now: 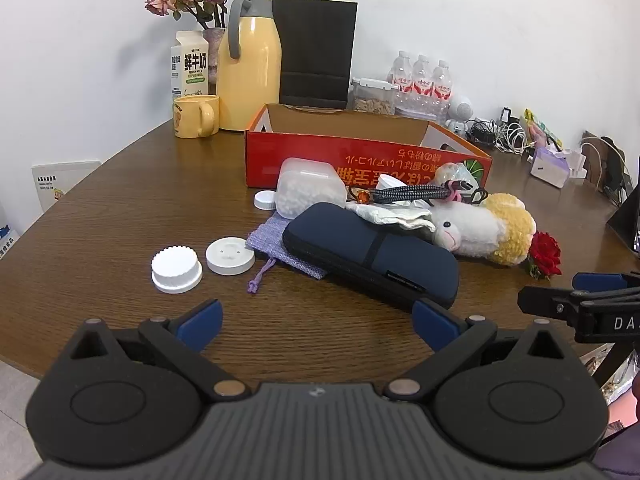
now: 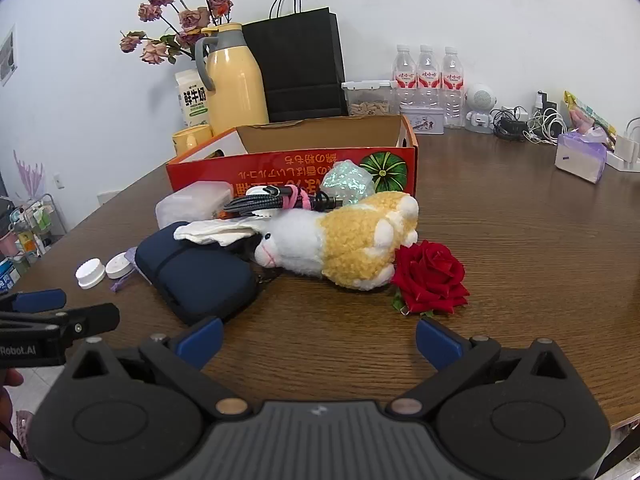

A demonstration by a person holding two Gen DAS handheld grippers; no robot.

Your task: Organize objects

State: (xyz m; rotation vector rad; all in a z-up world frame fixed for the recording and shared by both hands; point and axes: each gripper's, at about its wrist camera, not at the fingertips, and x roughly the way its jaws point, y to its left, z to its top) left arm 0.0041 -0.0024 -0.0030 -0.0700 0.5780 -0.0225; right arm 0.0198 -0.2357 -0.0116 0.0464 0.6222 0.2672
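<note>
A pile of objects lies on the brown table in front of an open red cardboard box [image 1: 360, 156] [image 2: 288, 168]. It holds a navy zip case [image 1: 372, 256] [image 2: 196, 276], a white-and-yellow plush toy [image 1: 480, 228] [image 2: 340, 240], a red rose [image 1: 545, 254] [image 2: 432, 278], a clear tub of white pellets [image 1: 308, 190], a braided black cable [image 1: 416, 192] [image 2: 276, 200], a purple pouch [image 1: 272, 240] and two white caps [image 1: 176, 270] [image 1: 230, 256]. My left gripper [image 1: 316, 326] stands open just short of the navy case. My right gripper [image 2: 318, 340] is open too, near the rose, with nothing between its fingers.
At the back stand a yellow thermos [image 1: 248, 64], a yellow mug [image 1: 196, 116], a milk carton [image 1: 190, 64], dried flowers, a black paper bag [image 1: 316, 52], water bottles [image 1: 420, 80] and a snack container. Cables and a tissue pack [image 2: 580, 156] lie at the far right.
</note>
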